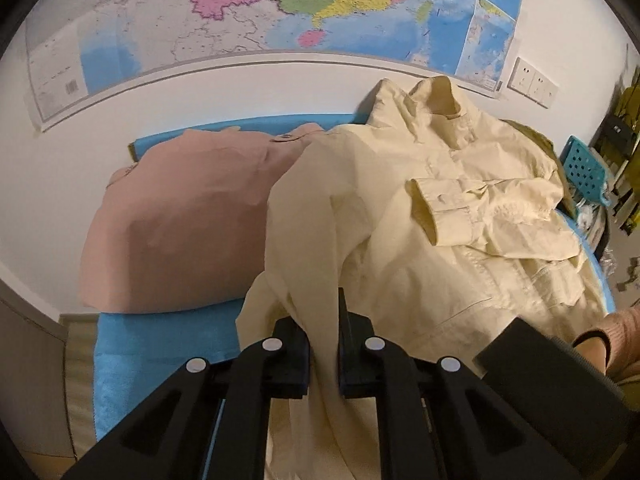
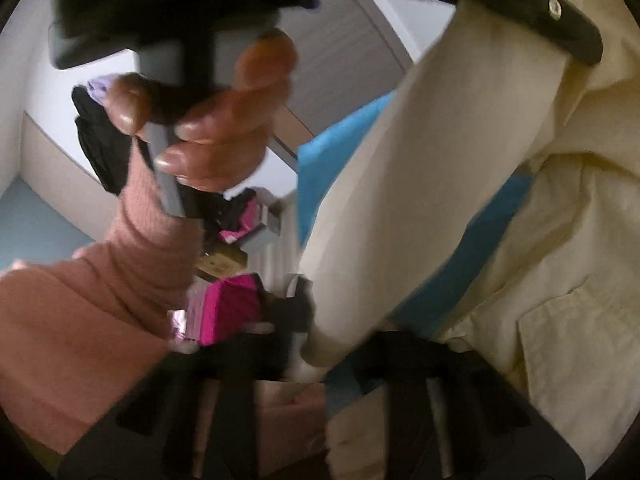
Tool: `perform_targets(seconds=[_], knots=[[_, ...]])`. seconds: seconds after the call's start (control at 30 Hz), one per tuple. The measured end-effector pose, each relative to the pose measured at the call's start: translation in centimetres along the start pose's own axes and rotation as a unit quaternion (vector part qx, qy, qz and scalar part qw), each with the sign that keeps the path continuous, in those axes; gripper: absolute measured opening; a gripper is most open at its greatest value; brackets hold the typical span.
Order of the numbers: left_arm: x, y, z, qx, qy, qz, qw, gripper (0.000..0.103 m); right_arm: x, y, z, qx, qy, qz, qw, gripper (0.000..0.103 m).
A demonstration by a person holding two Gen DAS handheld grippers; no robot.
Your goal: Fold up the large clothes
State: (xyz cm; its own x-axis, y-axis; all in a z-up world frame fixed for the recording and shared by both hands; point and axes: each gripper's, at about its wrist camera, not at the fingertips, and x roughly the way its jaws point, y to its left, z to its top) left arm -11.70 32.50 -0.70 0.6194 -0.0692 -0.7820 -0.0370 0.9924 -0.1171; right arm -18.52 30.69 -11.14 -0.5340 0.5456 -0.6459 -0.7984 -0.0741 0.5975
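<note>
Cream shirt (image 1: pixel 460 208) sprawled over the right part of a blue-covered bench (image 1: pixel 160 344), collar up at the far edge by the wall, one cuffed sleeve (image 1: pixel 444 212) folded across its chest, a chest pocket visible near the right edge. A hanging length of the same cream fabric runs down to the near edge and passes between the pads of the left gripper (image 1: pixel 323 340); jaws nearly together and pinching that fabric. In the right wrist view the cream shirt (image 2: pixel 560 280) fills the right side, with a long cream sleeve (image 2: pixel 400 200) stretching from upper right down to the right gripper (image 2: pixel 324 356); that view is blurred, jaws look drawn in on the sleeve end, so it clamps the sleeve. Blue cover (image 2: pixel 336 160) shows behind the sleeve.

Pink garment (image 1: pixel 188 220) lies already folded on the left part of the bench, its right side just under the cream shirt's edge. Left hand (image 2: pixel 212 120) in a pink knit sleeve (image 2: pixel 100 280) wraps the grey handle of the left gripper, seen from the right wrist view. Wall map (image 1: pixel 260 20) hangs behind the bench; wall sockets (image 1: pixel 532 82) to its right. Teal perforated chair (image 1: pixel 588 168) beyond the right edge of the bench. Pink boxes (image 2: pixel 228 304) on the floor, blurred.
</note>
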Motion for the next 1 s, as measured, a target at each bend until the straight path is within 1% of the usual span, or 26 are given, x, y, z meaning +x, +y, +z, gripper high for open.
perform_targets(seconds=[0.03,0.07,0.1,0.13,0.17,0.2,0.23,0.27,0.3,0.33,0.37,0.4,0.43,0.47,0.5,0.53,0.57,0.6,0.67,0.7,0.73,0.8,0.87,0.9,0.97,1.0], knots=[[-0.2,0.0,0.4,-0.003,-0.001,-0.008,1.0000,0.009,-1.8,0.5,-0.1,-0.004,-0.015,0.006,1.000,0.007],[-0.7,0.0,1.1,-0.005,-0.006,-0.018,0.9998,0.016,-4.1,1.1,-0.3,-0.007,-0.034,0.010,0.999,0.006],[-1.7,-0.2,2.0,-0.006,-0.020,-0.027,0.9994,0.025,-6.2,1.0,-0.4,-0.011,-0.052,0.011,0.999,0.006],[-2.6,-0.5,2.6,-0.003,-0.036,-0.038,0.9986,0.030,-8.9,1.4,-0.6,-0.013,-0.074,0.010,0.997,0.006],[-3.7,-1.0,3.2,0.002,-0.059,-0.053,0.9968,0.042,-12.1,1.6,-1.1,-0.010,-0.103,0.004,0.995,0.006],[-5.4,-1.5,4.2,0.009,-0.095,-0.067,0.9931,0.057,-15.0,1.6,-1.5,-0.005,-0.130,-0.001,0.992,0.006],[-6.5,-2.0,4.7,0.012,-0.121,-0.074,0.9899,0.065,-17.5,1.6,-2.0,0.000,-0.150,-0.013,0.989,0.006],[-7.4,-2.5,5.0,0.015,-0.142,-0.080,0.9866,0.076,-19.5,1.5,-2.4,0.003,-0.167,-0.032,0.985,0.006],[-8.5,-2.9,5.4,0.021,-0.172,-0.091,0.9807,0.078,-23.0,1.2,-3.6,0.013,-0.194,-0.066,0.979,0.006],[-8.9,-3.2,5.6,0.025,-0.186,-0.099,0.9772,0.078,-25.0,0.8,-4.6,0.026,-0.208,-0.087,0.974,0.006],[-8.8,-3.5,5.9,0.027,-0.194,-0.105,0.9750,0.078,-27.2,0.0,-5.6,0.046,-0.215,-0.117,0.968,0.006],[-8.4,-3.7,6.0,0.028,-0.192,-0.105,0.9753,0.078,-28.5,-0.5,-6.6,0.061,-0.218,-0.142,0.964,0.006],[-7.2,-4.0,6.1,0.028,-0.182,-0.099,0.9779,0.078,-30.0,-1.5,-7.7,0.082,-0.220,-0.173,0.956,0.006],[-6.1,-4.3,6.1,0.028,-0.170,-0.089,0.9811,0.078,-31.2,-2.7,-8.9,0.103,-0.215,-0.199,0.951,0.006],[-4.2,-4.7,6.0,0.031,-0.149,-0.068,0.9860,0.078,-31.5,-3.2,-9.8,0.117,-0.209,-0.210,0.948,0.006],[-2.6,-5.0,5.9,0.035,-0.132,-0.054,0.9892,0.078,-32.5,-4.6,-11.3,0.146,-0.202,-0.230,0.941,0.007],[-0.2,-5.4,5.7,0.037,-0.105,-0.038,0.9931,0.078,-33.0,-6.0,-12.6,0.171,-0.192,-0.248,0.934,0.010],[1.5,-5.2,5.5,0.036,-0.084,-0.035,0.9952,0.078,-33.9,-7.4,-13.5,0.186,-0.183,-0.254,0.932,0.012],[5.5,-5.6,5.1,0.032,-0.032,-0.021,0.9987,0.078,-33.6,-10.0,-15.8,0.233,-0.165,-0.270,0.920,0.025],[7.2,-5.9,5.1,0.036,-0.016,-0.005,0.9992,0.077,-33.8,-10.6,-16.5,0.244,-0.160,-0.275,0.916,0.044],[8.3,-6.1,5.1,0.043,-0.008,0.012,0.9990,0.077,-33.7,-10.8,-17.4,0.248,-0.165,-0.285,0.911,0.070],[9.8,-6.2,5.5,0.049,-0.004,0.040,0.9980,0.077,-34.2,-10.3,-18.7,0.250,-0.188,-0.296,0.902,0.093],[10.6,-5.9,6.2,0.047,-0.001,0.049,0.9977,0.078,-35.0,-9.1,-19.9,0.254,-0.221,-0.284,0.898,0.093],[11.0,-5.5,6.6,0.042,0.002,0.049,0.9979,0.078,-35.4,-9.0,-20.5,0.256,-0.229,-0.280,0.897,0.093],[11.6,-5.2,7.0,0.037,0.008,0.048,0.9981,0.078,-35.8,-8.1,-21.5,0.257,-0.235,-0.277,0.896,0.093],[12.2,-5.1,7.1,0.038,0.014,0.048,0.9980,0.073,-35.4,-7.7,-21.7,0.254,-0.231,-0.276,0.898,0.093]])
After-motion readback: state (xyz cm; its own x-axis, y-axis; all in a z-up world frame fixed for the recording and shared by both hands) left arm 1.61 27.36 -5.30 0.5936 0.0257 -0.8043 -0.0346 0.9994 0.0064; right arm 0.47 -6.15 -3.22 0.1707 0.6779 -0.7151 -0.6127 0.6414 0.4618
